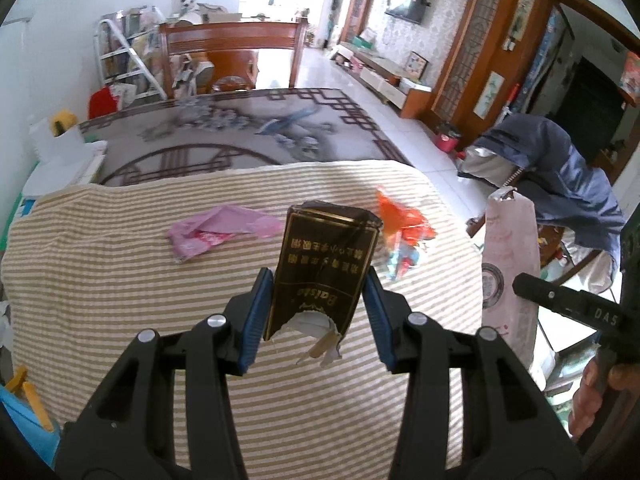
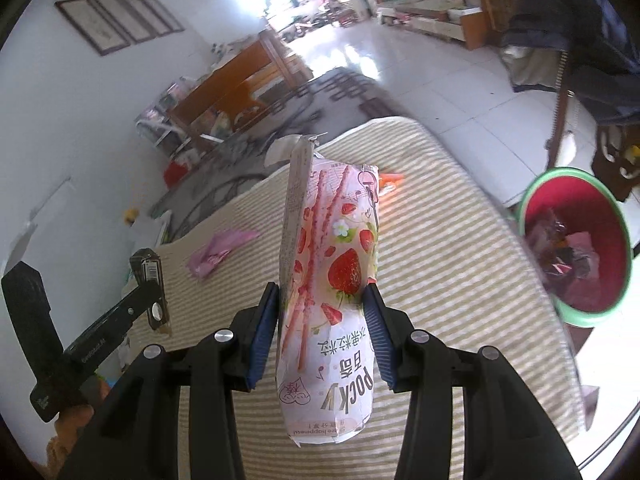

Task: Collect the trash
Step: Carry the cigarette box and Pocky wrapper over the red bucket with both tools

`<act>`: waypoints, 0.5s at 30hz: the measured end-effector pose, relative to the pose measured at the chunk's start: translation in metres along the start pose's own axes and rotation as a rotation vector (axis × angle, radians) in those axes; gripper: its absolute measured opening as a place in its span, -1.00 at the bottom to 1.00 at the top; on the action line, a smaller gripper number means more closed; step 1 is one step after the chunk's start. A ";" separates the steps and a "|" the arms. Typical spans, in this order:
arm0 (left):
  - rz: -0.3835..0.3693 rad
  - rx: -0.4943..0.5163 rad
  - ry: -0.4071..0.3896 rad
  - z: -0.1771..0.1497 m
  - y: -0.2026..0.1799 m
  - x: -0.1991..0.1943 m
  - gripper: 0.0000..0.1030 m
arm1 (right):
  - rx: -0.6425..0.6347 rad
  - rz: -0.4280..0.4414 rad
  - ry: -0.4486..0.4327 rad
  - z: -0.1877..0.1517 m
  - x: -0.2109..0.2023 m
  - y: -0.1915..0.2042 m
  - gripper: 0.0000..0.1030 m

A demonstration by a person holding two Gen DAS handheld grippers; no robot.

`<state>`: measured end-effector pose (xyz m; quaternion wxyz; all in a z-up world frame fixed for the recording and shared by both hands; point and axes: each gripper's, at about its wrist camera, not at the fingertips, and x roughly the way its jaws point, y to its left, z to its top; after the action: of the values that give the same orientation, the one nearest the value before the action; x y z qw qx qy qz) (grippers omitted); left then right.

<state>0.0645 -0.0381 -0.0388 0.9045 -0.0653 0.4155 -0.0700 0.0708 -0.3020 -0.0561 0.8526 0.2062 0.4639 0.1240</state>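
Above the striped cloth (image 1: 120, 280) covering the surface: left claw (image 1: 318, 312) clenched on a dark cigarette pack (image 1: 324, 268), blue pads pressed to both long sides, torn end of the pack toward the camera, gold lettering upside down. Beyond it, lying on the cloth: pink wrapper (image 1: 220, 232) to the left, orange wrapper (image 1: 400, 232) to the right, well apart from each other, neither one touched. At the right edge of the left wrist view: right claw's black finger and the pale box it carries, with part of a hand (image 1: 596, 392) below.

Centre of the right wrist view: right claw (image 2: 324, 336) clenched on a pink strawberry Pocky box (image 2: 332, 288), pads against its two narrow sides, box pointing away from the camera, opened flap at the far end, clear of the cloth. To the right, beside the surface edge and lower down: red bin with green rim (image 2: 528, 196), crumpled wrappers and packets inside. At the left of the same view: left claw seen from the side, cigarette pack held between its fingers.

Background: patterned grey mat (image 1: 248, 132) on the far half of the surface, wooden chair (image 1: 232, 44) behind it, blue jacket (image 1: 560, 160) draped over a chair at right, white tiled floor.
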 end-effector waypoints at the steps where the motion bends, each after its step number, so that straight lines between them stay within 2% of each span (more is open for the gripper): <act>1: -0.009 0.007 0.005 0.001 -0.007 0.003 -0.15 | 0.009 -0.006 -0.003 0.000 -0.003 -0.006 -0.18; 15: -0.059 0.076 0.035 0.014 -0.096 0.036 -0.15 | 0.105 -0.038 -0.055 0.027 -0.037 -0.095 -0.18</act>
<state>0.0915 -0.1376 -0.0392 0.8964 -0.0419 0.4264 -0.1134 0.0757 -0.4075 -0.0602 0.8552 0.2454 0.4499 0.0777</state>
